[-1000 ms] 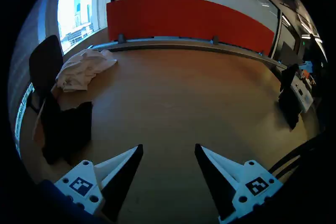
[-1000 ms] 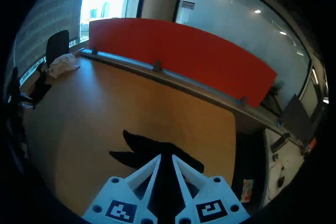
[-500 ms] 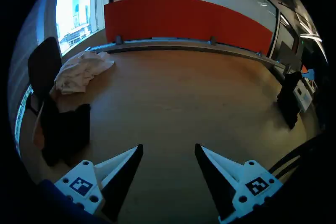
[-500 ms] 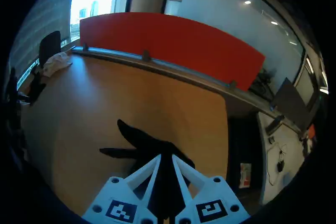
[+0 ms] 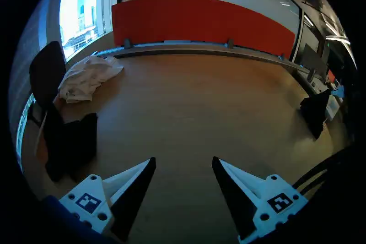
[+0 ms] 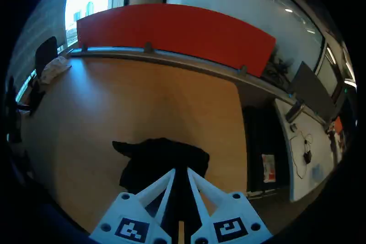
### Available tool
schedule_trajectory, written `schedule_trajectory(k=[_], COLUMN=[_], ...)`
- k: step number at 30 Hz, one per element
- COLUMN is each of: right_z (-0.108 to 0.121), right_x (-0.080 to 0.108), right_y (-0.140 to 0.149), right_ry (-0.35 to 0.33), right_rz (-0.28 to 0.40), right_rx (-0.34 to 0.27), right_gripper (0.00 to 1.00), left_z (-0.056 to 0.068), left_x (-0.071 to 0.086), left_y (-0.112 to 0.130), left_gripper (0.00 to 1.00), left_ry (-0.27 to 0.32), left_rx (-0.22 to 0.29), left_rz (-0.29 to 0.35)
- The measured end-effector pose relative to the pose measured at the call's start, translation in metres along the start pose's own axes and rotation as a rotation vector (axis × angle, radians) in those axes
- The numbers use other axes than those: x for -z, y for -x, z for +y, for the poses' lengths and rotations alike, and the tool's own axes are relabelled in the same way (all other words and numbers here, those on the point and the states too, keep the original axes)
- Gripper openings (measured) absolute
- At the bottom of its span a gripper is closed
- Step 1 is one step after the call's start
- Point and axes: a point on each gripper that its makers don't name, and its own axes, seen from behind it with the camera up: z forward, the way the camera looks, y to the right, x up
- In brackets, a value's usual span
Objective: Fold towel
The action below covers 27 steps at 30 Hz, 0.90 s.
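My right gripper (image 6: pixel 179 173) is shut on a black towel (image 6: pixel 158 159), which bunches in front of the fingers over the wooden table (image 6: pixel 137 102). In the left gripper view a dark cloth shape (image 5: pixel 314 112) hangs at the table's right edge; it looks like that same towel. My left gripper (image 5: pixel 183 161) stands open over the bare tabletop (image 5: pixel 192 102) with nothing between its fingers. A crumpled white towel (image 5: pixel 87 77) lies at the far left corner of the table, and is small in the right gripper view (image 6: pixel 52 69).
A red divider panel (image 5: pixel 201 17) runs along the table's far edge. A black chair (image 5: pixel 43 70) stands by the window at left, and a black bulky shape (image 5: pixel 68 145) sits at the near left edge. Beyond the right edge is another desk (image 6: pixel 306 152) with cables.
The right gripper has swung to the right and the black towel has drawn from a spread, pointed shape into a compact bunch. The left gripper has hardly moved.
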Motion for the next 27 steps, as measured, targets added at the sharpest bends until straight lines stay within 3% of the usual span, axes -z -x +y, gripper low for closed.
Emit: schedule_trajectory(k=[11,27], right_z=[0.004,0.013], right_x=[-0.003,-0.023], right_y=[0.043,0.117], right_ry=[0.032,0.095], right_rz=[-0.064,-0.188], right_rx=[-0.042,-0.159], right_gripper=[0.06,0.06], left_z=[0.001,-0.004], left_x=[0.001,0.005], left_y=[-0.001,0.0], left_gripper=[0.91,0.91], left_ry=[0.002,-0.01], left_rx=[-0.007,-0.012], left_rz=[0.003,0.002])
